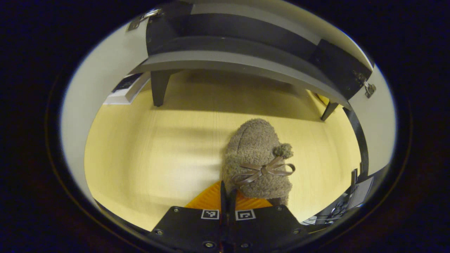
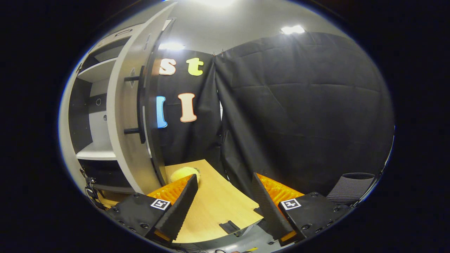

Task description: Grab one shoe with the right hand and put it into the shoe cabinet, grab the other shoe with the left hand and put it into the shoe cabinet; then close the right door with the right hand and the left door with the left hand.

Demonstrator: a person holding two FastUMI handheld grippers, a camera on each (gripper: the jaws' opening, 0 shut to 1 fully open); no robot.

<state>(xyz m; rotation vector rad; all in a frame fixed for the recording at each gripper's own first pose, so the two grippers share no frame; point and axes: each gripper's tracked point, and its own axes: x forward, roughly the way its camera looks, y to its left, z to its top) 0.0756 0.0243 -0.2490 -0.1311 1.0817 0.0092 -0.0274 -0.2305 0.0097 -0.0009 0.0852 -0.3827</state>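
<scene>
Slipper (image 1: 258,160), fuzzy brown with bow: on wood floor (image 1: 147,147) before shoe cabinet (image 1: 242,52), heel pinched in closed left tongs (image 1: 227,196); right tongs (image 2: 225,196) open, empty, beside cabinet door (image 2: 128,105)

in the left gripper view, the heel end of the fuzzy grey-brown slipper with a thin leather bow (image 1: 256,160) is covered by the left gripper (image 1: 226,200), whose two black fingers stand so close together that any gap between them cannot be made out. the grey shoe cabinet (image 1: 225,63) is cut off at the top, its inside too dark to read. in the right gripper view, a small pale yellow fluffy object (image 2: 184,173) on the light wooden floor (image 2: 214,207) sits partly behind a finger (image 2: 179,207) of the right gripper (image 2: 225,207); too small to identify.
</scene>
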